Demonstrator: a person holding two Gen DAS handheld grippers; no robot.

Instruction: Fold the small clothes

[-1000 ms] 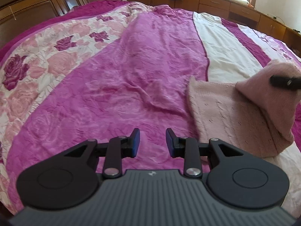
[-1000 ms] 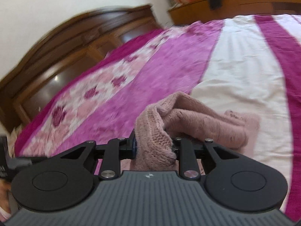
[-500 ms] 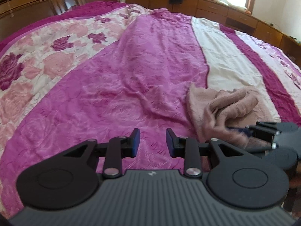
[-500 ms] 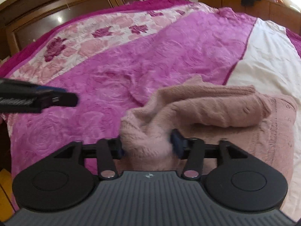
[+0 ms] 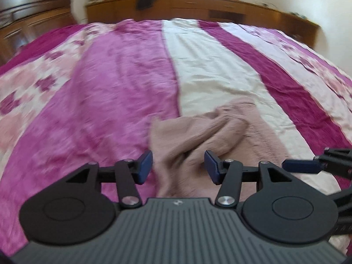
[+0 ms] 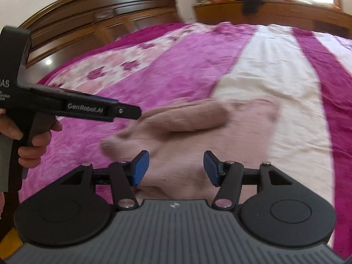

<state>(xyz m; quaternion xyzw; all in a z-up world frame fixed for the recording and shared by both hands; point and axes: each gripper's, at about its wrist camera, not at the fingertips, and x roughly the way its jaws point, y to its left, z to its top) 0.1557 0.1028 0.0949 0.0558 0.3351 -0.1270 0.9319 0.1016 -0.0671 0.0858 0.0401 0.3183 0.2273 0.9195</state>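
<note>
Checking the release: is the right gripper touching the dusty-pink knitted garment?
Cannot tell. In the right wrist view, the right gripper is open over the garment, but neither contact nor a gap shows plainly.

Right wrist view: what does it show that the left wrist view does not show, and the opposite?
Only the right wrist view shows the hand holding the left gripper's handle, and a broad stretch of the carved wooden headboard.

Only the left wrist view shows the floral band on the bedspread's far right, and the right gripper from the side.

Both show the pink knitted garment lying rumpled on the striped bedspread, each gripper open above it, and the wooden dresser behind.
</note>
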